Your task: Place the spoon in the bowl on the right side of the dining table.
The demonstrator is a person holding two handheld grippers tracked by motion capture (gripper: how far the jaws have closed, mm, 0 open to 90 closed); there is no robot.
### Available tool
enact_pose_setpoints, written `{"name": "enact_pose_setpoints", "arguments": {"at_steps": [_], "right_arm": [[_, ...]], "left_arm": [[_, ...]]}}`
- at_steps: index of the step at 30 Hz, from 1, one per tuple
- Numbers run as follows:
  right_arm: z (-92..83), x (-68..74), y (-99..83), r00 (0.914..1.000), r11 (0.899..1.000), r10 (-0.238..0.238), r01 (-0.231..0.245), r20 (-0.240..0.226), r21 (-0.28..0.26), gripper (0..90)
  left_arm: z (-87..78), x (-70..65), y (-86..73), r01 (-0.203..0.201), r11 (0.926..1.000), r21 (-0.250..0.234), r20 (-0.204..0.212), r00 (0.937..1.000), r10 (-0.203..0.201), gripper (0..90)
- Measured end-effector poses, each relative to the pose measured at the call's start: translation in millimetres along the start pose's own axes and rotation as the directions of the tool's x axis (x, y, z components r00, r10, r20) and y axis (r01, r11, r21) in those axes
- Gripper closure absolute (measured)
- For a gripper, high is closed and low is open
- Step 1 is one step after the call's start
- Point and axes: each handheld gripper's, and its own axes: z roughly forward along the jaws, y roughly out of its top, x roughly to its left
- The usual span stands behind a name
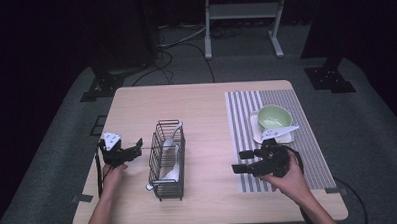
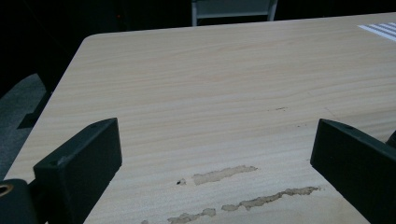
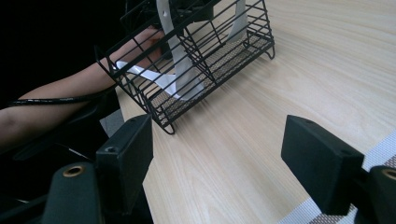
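Near the table's (image 1: 201, 99) front edge, we hold both grippers, left (image 1: 133, 150) and right (image 1: 244, 161), released and empty, flanking the wire basket (image 1: 166, 160) to reach its spoons (image 1: 169, 165).

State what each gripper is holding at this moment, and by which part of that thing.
Nothing is held. The left gripper and the right gripper both have open jaws with only bare table between them; the wire basket stands untouched.

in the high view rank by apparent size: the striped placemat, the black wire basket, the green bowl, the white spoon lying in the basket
Largest to smallest, as they look in the high view:
1. grey-and-white striped placemat
2. black wire basket
3. pale green bowl
4. white spoon in the basket, partly hidden by wires, so its rank is less sure
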Motion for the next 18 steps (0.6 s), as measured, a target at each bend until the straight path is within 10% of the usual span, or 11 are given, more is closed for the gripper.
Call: {"name": "enact_pose_setpoints", "arguments": {"at_steps": [18], "right_arm": [[25.3, 13.4, 26.3, 0.999, 0.998, -0.034, 0.035, -0.031, 0.056, 24.2]], "left_arm": [[0.1, 0.5, -0.1, 0.006, 1.0, -0.004, 0.002, 1.0, -0.006, 0.9]]}}
